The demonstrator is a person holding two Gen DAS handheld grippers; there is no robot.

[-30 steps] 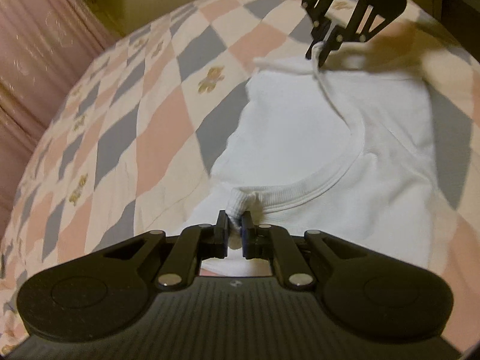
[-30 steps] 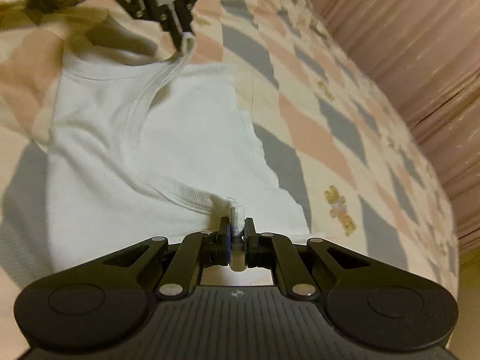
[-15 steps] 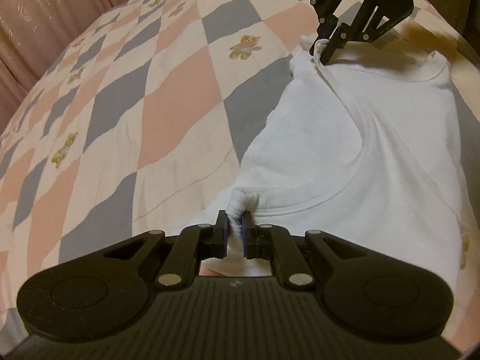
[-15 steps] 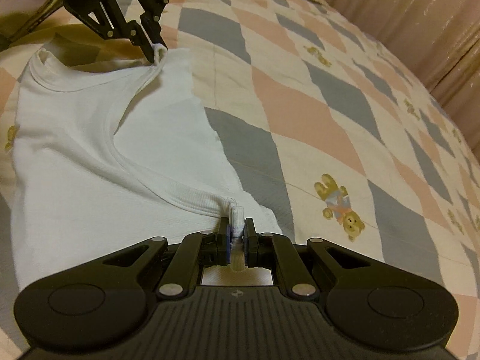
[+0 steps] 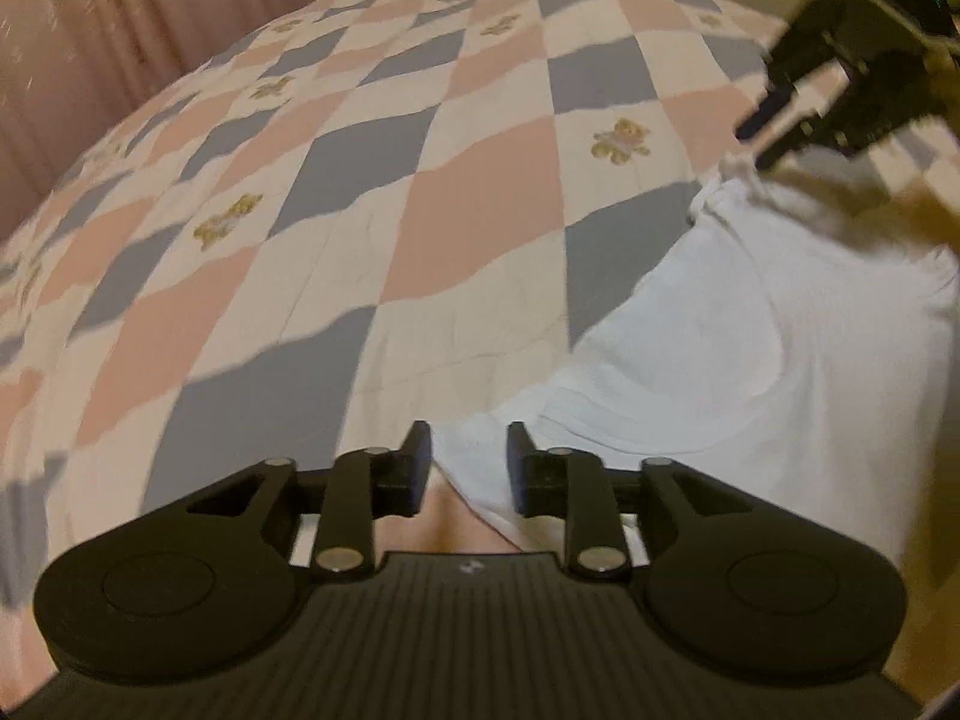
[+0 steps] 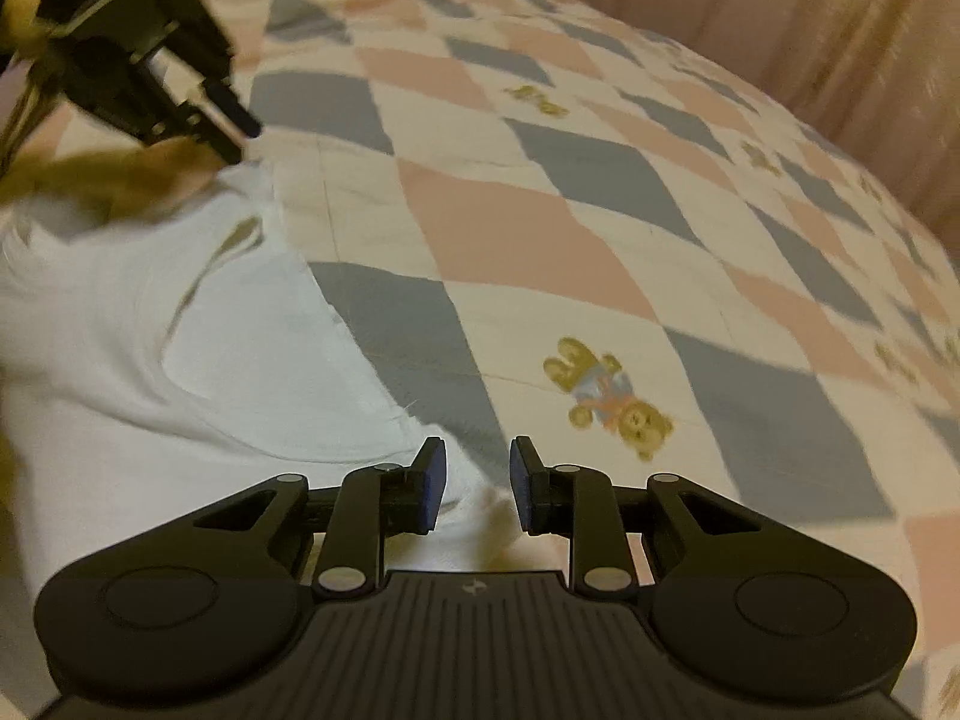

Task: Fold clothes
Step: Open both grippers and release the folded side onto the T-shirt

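Note:
A white shirt (image 5: 780, 348) lies folded on the checked quilt, at the right of the left wrist view and at the left of the right wrist view (image 6: 180, 348). My left gripper (image 5: 468, 456) is open, its fingers just over the shirt's near corner, holding nothing. My right gripper (image 6: 477, 468) is open too, above the shirt's other corner. Each gripper shows in the other's view: the right one (image 5: 762, 150) at top right, the left one (image 6: 240, 138) at top left, both just above the shirt's edge with jaws apart.
The quilt (image 5: 420, 210) of pink, grey and cream diamonds with teddy bears (image 6: 612, 402) covers the bed. Pink curtains (image 5: 90, 48) hang behind the bed, also in the right wrist view (image 6: 840, 30).
Both grippers have opened and let go of the shirt's shoulders. The shirt now lies on the quilt, and both cameras have swung toward the bed's far side.

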